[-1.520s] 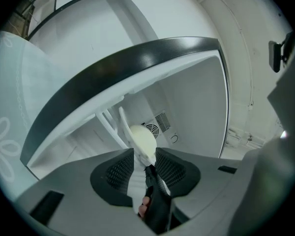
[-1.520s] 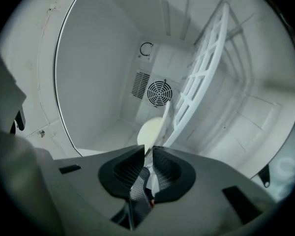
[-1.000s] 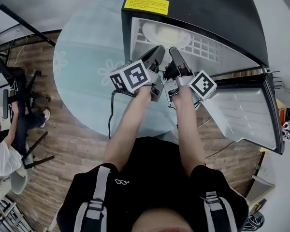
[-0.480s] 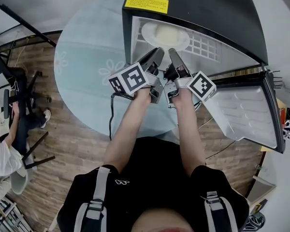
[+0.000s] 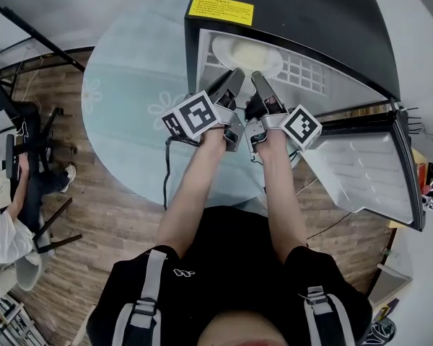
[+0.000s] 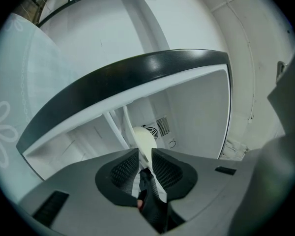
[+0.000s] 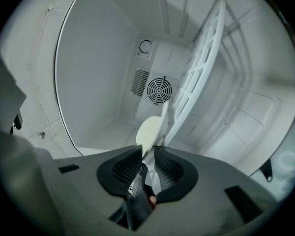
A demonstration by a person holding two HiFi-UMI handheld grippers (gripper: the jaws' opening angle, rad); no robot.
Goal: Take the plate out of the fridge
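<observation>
Reaching into the open fridge [image 5: 310, 20], both grippers stand side by side at its mouth, the door [image 5: 368, 171] swung out to the person's right. Item: plate [image 5: 245, 52], pale and round, lying flat on the white wire shelf [image 5: 303, 71] inside, close to the shelf's front edge and towards its left end. Item: left gripper [image 6: 145, 156], jaws opening, with the plate's near rim running edge-on into the gap between them; the pads do not appear to press on it. Item: right gripper [image 7: 148, 154], jaws likewise opening, the same rim lined up with its gap and apparently free of the pads. Relation governing the next move: the plate lies straight ahead of both grippers, deeper into the fridge, its flat face in line with each jaw gap, so either could close on the rim. The two sit about equally near, the left at the rim's left part and the right just beside it. The plate is not yet out.
</observation>
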